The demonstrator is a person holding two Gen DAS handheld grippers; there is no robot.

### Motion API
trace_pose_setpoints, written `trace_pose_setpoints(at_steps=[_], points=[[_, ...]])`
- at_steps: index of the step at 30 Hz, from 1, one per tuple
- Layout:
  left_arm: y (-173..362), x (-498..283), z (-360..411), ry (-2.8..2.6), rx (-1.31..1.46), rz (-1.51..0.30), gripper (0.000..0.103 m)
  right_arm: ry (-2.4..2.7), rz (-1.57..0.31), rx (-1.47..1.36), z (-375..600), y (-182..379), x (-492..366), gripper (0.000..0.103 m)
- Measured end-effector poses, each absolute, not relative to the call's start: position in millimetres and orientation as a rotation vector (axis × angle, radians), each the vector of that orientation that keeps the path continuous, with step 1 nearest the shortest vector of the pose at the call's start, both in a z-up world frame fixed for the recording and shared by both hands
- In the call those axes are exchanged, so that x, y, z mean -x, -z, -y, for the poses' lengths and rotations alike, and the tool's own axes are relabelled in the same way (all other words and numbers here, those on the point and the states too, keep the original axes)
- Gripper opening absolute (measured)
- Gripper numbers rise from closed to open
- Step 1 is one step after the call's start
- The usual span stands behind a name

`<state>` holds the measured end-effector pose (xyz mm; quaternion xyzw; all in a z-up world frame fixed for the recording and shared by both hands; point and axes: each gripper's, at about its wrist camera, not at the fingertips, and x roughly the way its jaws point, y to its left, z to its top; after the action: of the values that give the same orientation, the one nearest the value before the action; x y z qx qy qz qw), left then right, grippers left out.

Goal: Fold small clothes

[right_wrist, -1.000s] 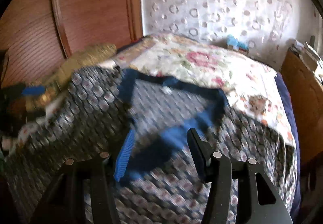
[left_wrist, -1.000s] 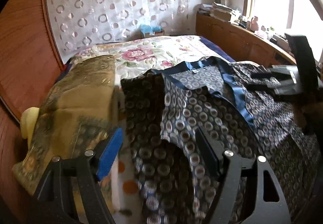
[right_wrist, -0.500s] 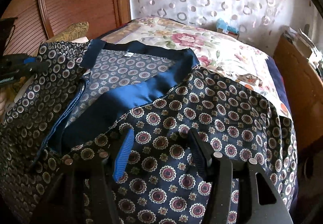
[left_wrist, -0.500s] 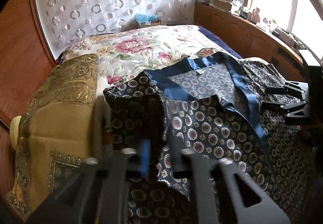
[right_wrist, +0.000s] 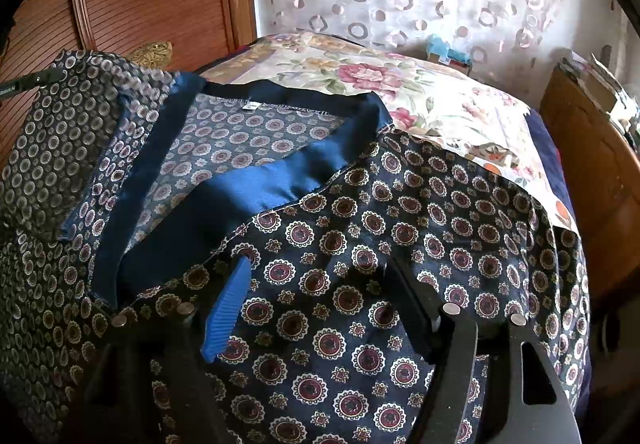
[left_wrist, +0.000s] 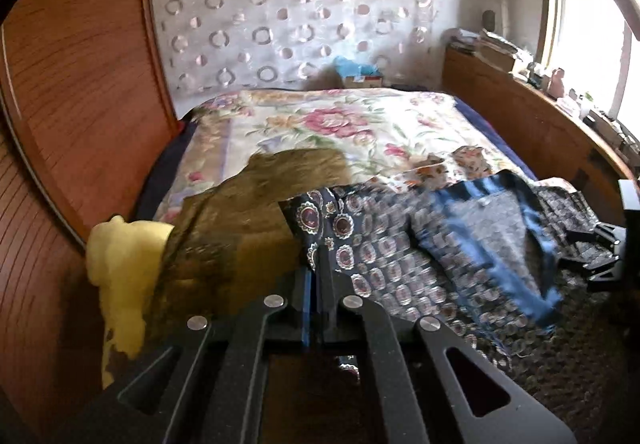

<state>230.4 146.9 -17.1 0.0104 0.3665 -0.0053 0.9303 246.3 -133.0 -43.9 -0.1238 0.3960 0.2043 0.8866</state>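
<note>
A dark navy garment (right_wrist: 400,212) with a medallion print and a blue satin collar (right_wrist: 256,180) lies spread on the bed. My left gripper (left_wrist: 316,256) is shut on its left edge, and the cloth (left_wrist: 384,244) rises in a fold towards the pinched fingers. That same raised edge shows at the far left of the right wrist view, held by a dark fingertip (right_wrist: 36,80). My right gripper (right_wrist: 320,280) hovers just over the garment's right front panel; its jaws are opening, with cloth beneath them and nothing pinched. In the left wrist view the right gripper (left_wrist: 596,252) sits at the right edge.
A gold-brown cushion cover (left_wrist: 248,228) with yellow foam (left_wrist: 120,268) poking out lies left of the garment. The floral bedspread (left_wrist: 332,124) stretches behind. Wooden panels (left_wrist: 80,104) stand at the left, and a cluttered wooden ledge (left_wrist: 520,96) runs under the window on the right.
The left gripper closed on the garment's left edge and drew it up and back, bunching the cloth. The right gripper sank towards the front panel and its jaws spread wider.
</note>
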Motion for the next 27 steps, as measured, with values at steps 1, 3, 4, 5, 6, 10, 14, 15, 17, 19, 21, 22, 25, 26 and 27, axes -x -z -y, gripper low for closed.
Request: trace_pose_setpoints(at_steps=[1, 3, 4, 5, 6, 10, 14, 15, 17, 19, 21, 22, 25, 26, 27], points=[[20.0, -230.3, -147.5, 0.005, -0.026, -0.752, 0.002, -0.425, -0.823, 0.258, 133.3, 43.9, -246.7, 0.072], [24.5, -231.0, -149.5, 0.000, -0.025, -0.758, 0.002, -0.424, -0.823, 0.258, 133.3, 43.8, -246.7, 0.073], [26.4, -231.4, -150.6, -0.003, -0.025, -0.760, 0.002, -0.425, -0.823, 0.257, 133.3, 43.9, -246.7, 0.074], [27.7, -231.7, -151.3, -0.007, -0.027, -0.761, 0.002, -0.425, -0.824, 0.258, 133.3, 44.1, -246.8, 0.074], [28.4, -232.5, -150.0, -0.008, -0.029, -0.761, 0.003, -0.425, -0.824, 0.258, 133.6, 44.2, -246.6, 0.075], [25.9, -230.8, -149.4, -0.021, -0.031, -0.744, 0.008, -0.426, -0.825, 0.258, 134.3, 44.7, -246.6, 0.077], [15.5, -220.7, -145.0, -0.032, -0.039, -0.704, 0.032, -0.426, -0.826, 0.257, 134.3, 44.7, -246.5, 0.077], [12.7, -217.0, -142.4, -0.031, -0.045, -0.691, 0.040, -0.419, -0.821, 0.258, 134.0, 44.5, -246.5, 0.077], [6.9, -208.6, -134.4, -0.013, -0.052, -0.665, 0.045, -0.419, -0.821, 0.258, 134.1, 44.4, -246.5, 0.077], [2.1, -203.7, -127.3, 0.001, -0.057, -0.648, 0.065, -0.418, -0.821, 0.259, 134.1, 44.4, -246.4, 0.077], [-0.9, -196.5, -119.5, 0.026, -0.055, -0.626, 0.076, -0.418, -0.821, 0.259, 134.2, 44.2, -246.4, 0.077], [-1.6, -192.7, -114.0, 0.042, -0.050, -0.619, 0.079, -0.418, -0.821, 0.259, 134.3, 44.2, -246.3, 0.077], [-0.2, -184.4, -99.5, 0.078, -0.025, -0.613, 0.079, -0.419, -0.821, 0.256, 134.4, 43.6, -246.2, 0.077], [0.8, -182.2, -94.6, 0.086, -0.017, -0.612, 0.079, -0.422, -0.822, 0.251, 135.8, 43.4, -246.2, 0.077], [2.6, -180.2, -88.7, 0.098, -0.007, -0.613, 0.079, -0.422, -0.821, 0.246, 137.7, 42.3, -245.6, 0.077]])
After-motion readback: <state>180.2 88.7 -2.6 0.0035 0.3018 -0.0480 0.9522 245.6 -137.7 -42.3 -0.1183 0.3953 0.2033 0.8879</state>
